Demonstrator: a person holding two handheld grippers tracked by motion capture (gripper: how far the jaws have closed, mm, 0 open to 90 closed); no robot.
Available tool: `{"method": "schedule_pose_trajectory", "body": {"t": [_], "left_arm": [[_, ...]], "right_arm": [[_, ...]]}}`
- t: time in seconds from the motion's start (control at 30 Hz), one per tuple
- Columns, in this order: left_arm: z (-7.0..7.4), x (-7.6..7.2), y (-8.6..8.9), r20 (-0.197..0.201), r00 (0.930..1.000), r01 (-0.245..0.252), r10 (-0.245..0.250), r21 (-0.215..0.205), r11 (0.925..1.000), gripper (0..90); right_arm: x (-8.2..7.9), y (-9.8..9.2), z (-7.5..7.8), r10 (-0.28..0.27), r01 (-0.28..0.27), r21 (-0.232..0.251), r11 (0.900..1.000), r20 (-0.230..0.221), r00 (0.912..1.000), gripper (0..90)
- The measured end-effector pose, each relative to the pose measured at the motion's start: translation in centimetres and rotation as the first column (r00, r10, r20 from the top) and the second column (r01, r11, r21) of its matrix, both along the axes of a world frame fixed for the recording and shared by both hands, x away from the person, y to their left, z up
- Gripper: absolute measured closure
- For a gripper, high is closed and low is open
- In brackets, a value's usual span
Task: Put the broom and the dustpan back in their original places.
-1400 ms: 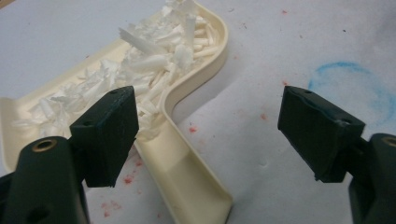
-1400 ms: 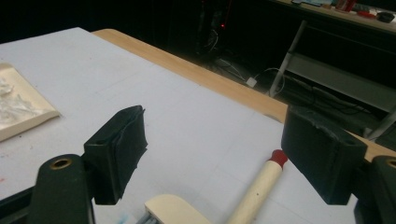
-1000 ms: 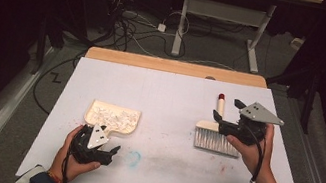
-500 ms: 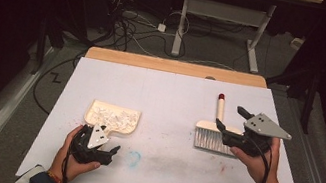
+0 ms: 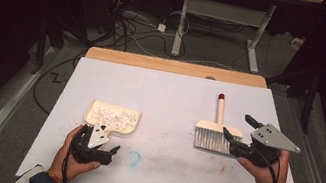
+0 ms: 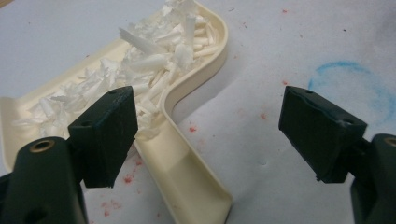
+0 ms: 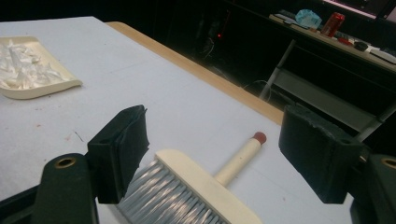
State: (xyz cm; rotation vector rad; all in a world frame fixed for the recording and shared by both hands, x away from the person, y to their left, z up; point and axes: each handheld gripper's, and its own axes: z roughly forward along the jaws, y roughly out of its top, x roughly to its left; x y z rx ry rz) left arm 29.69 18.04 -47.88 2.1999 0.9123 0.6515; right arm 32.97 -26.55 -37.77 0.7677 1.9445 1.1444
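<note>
white matte table (image 5: 170,98) | cream plastic dustpan (image 5: 112,117), shreds | bristle brush (image 5: 215,131) | left gripper (image 5: 109,152), right gripper (image 5: 237,127) jaws apart, empty

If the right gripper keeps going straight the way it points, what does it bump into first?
Probably the brush: the open right gripper has its head just ahead between the jaws. Depth is hard to judge.

Light falls from above onto the table (image 5: 169,103); surroundings beyond it go near black. High view is soft and low-res, no glare. Left hand-held gripper (image 6: 210,135) view: sharp ahead of the jaws, dustpan (image 6: 187,84) throws a soft shadow toward the right jaw; the jaws themselves are slightly soft. Right hand-held gripper (image 7: 212,154) view: brush (image 7: 196,191) bristles just ahead of the jaws are motion-blurred, background beyond is dim and grainy.
</note>
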Motion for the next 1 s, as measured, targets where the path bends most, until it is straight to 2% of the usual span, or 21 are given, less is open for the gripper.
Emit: {"method": "schedule_pose_trajectory", "body": {"t": [0.4, 0.63, 0.8, 1.0], "left_arm": [[0.0, 0.0, 0.0, 0.007, 1.0000, 0.000, 0.000, -0.003, 1.0000, 19.1], [0.1, 0.0, 0.1, 0.007, 1.0000, 0.001, -0.001, 0.001, 1.0000, 19.1], [0.1, -0.1, -0.1, 0.016, 0.9999, -0.001, 0.001, 0.004, 1.0000, 19.0], [0.2, -0.1, -0.1, 0.019, 0.9998, -0.001, 0.001, -0.002, 1.0000, 18.4]], "right_arm": [[-1.5, -0.9, -0.7, 0.010, -0.010, -0.017, 1.000, -0.011, 0.9999, 24.4], [-2.1, -1.5, -1.7, 0.008, -0.009, -0.035, 0.999, -0.024, 0.9997, 24.4], [-2.7, -1.8, -3.1, -0.003, 0.001, -0.030, 1.000, -0.051, 0.9987, 24.5], [-3.3, -2.5, -5.7, 0.003, -0.006, -0.042, 0.999, -0.084, 0.9965, 24.5]]}}
